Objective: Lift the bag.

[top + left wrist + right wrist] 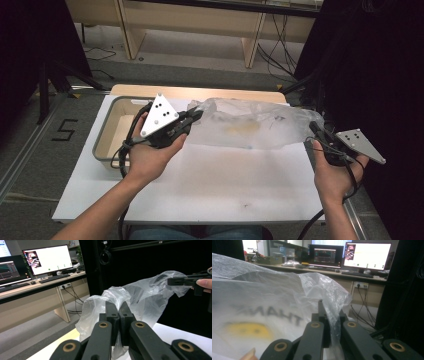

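Note:
A thin clear plastic bag [250, 127] with a yellow mark and dark print is held stretched above the white table [210, 185]. My left gripper [197, 116] is shut on the bag's left end; in the left gripper view the film [140, 297] bunches out from between the closed jaws [119, 312]. My right gripper [315, 128] is shut on the bag's right end, and the right gripper view has the film [262, 305] pinched between its jaws [329, 315]. The right gripper [185, 281] is also seen far off in the left gripper view.
A beige open bin [112, 132] stands on the table's left, under my left hand. Wooden desks [200, 22] and cables [277, 55] lie beyond the table. Monitors [367, 256] stand on a desk behind. A black curtain [380, 65] hangs at the right.

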`<state>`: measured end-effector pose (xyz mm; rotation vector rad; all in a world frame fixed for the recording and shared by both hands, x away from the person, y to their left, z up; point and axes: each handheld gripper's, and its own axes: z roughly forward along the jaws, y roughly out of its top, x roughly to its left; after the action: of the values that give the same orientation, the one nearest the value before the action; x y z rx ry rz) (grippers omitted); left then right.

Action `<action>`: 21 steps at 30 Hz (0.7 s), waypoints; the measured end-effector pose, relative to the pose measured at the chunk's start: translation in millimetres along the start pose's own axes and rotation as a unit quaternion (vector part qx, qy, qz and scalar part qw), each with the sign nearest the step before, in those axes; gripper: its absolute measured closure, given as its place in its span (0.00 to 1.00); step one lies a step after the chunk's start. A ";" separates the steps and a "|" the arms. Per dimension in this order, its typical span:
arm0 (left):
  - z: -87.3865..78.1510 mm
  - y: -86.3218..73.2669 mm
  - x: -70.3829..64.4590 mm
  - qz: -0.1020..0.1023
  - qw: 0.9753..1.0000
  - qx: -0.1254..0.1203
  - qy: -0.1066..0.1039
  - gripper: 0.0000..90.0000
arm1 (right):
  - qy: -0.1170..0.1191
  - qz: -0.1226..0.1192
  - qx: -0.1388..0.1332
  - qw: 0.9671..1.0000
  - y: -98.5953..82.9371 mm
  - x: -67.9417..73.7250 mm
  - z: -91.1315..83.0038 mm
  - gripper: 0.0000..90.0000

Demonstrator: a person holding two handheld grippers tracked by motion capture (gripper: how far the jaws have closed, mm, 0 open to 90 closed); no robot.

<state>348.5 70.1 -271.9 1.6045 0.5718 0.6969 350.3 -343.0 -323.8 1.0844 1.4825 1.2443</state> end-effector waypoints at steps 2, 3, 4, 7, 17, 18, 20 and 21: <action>0.1 1.8 2.2 0.001 1.000 0.000 0.003 0.99 | 0.000 0.000 -0.002 1.000 1.3 -0.4 1.4 1.00; -0.2 2.9 3.5 0.001 1.000 -0.001 0.005 0.99 | 0.000 0.000 -0.003 1.000 1.9 -0.3 2.1 1.00; -0.4 3.5 4.1 0.002 1.000 -0.002 0.006 0.99 | 0.001 0.001 -0.004 1.000 2.9 0.0 2.9 1.00; -1.2 5.2 5.6 0.000 1.000 -0.004 0.008 0.99 | 0.003 0.000 -0.007 1.000 5.2 1.5 4.6 1.00; 2.4 7.3 14.9 0.001 1.000 -0.007 0.021 0.99 | 0.007 0.002 -0.015 1.000 13.3 6.6 12.4 1.00; 3.3 7.0 16.2 -0.002 1.000 -0.007 0.023 0.99 | 0.008 -0.001 -0.014 1.000 13.8 6.6 13.5 1.00; 4.7 6.5 19.7 -0.001 1.000 -0.005 0.026 0.99 | 0.007 0.001 -0.015 1.000 14.8 6.8 15.5 1.00; 5.3 6.2 21.0 -0.002 1.000 -0.005 0.028 0.99 | 0.007 0.000 -0.015 1.000 15.2 6.6 16.6 1.00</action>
<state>366.8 80.5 -263.7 1.5778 0.6124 0.7421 366.2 -331.4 -311.0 1.0583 1.4683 1.2730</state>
